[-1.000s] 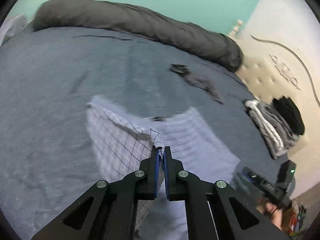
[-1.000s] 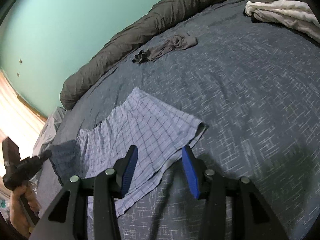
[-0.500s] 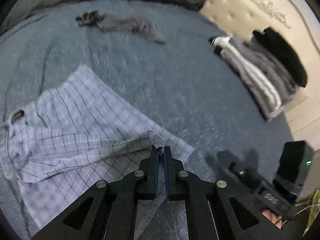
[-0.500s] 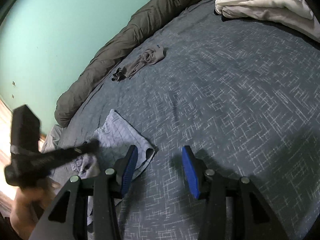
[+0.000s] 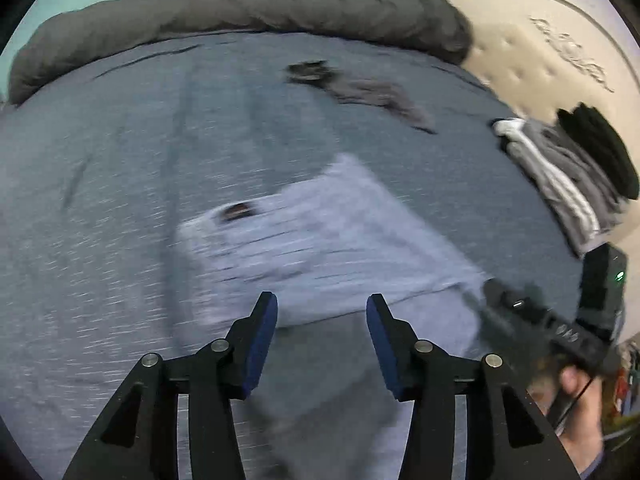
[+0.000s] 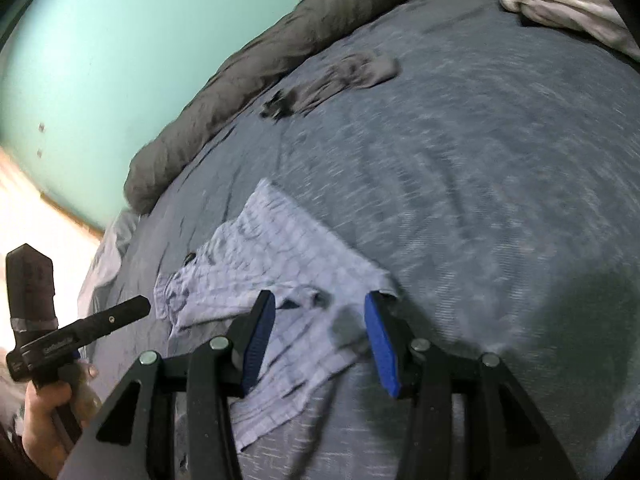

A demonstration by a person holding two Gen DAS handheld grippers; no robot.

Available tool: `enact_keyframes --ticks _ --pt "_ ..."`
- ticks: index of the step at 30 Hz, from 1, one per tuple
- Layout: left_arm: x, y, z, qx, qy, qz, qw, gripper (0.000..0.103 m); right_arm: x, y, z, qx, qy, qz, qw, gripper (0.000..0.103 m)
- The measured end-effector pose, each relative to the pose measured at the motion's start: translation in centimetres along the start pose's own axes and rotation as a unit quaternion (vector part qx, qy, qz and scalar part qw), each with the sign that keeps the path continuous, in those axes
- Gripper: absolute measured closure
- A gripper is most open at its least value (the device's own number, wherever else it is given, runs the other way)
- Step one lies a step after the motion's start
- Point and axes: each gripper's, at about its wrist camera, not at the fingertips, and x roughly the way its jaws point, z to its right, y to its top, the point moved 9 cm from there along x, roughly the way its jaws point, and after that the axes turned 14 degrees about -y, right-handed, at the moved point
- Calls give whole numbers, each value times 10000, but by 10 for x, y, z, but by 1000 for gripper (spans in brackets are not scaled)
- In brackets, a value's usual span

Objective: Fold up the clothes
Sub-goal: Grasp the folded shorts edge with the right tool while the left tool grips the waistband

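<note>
Dim, even indoor light; strong motion blur in both views.
Fisheye bends edges; dark shadow on bed (image 6: 500,200) lower right; bright glare at left.

- Left wrist view looks down along its fingers across the bed (image 5: 120,184) toward the headboard (image 5: 560,40).
- Right wrist view faces the teal wall (image 6: 120,40); both share the checked shorts (image 5: 332,240) (image 6: 280,264).

pale lilac checked woven cloth garment (image 6: 280,280): thin, soft, matt | blue-grey heathered bed cover (image 6: 480,160): flecked knit-look cloth, matt | dark grey rolled duvet (image 5: 240,12): matt fabric | left gripper (image 5: 322,312), right gripper (image 6: 320,312): matt black plastic arms, blue rubbery-looking pads, shiny metal pins | cream tufted headboard (image 5: 540,40): smooth, buttoned
</note>
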Motion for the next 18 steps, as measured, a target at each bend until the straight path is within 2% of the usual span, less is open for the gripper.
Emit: enact_keyframes --ticks 5,9,15,18 --pt "-3 -16 -40 -394 22 -30 9992 52 16 -6 -18 -324 -241 -118 9991 53" --pt "6 -19 -43 -405 -96 -59 9991 52 18 -4 -24 -682 -600 -23 9959 53" --pt "17 -14 -45 -470 -197 4 9987 53 8 2 -28 -1015 -753 223 9917 53" --pt "22 -12 -46 -506 -211 9 9985 53 10 0 -32 -1174 -779 216 9898 53"
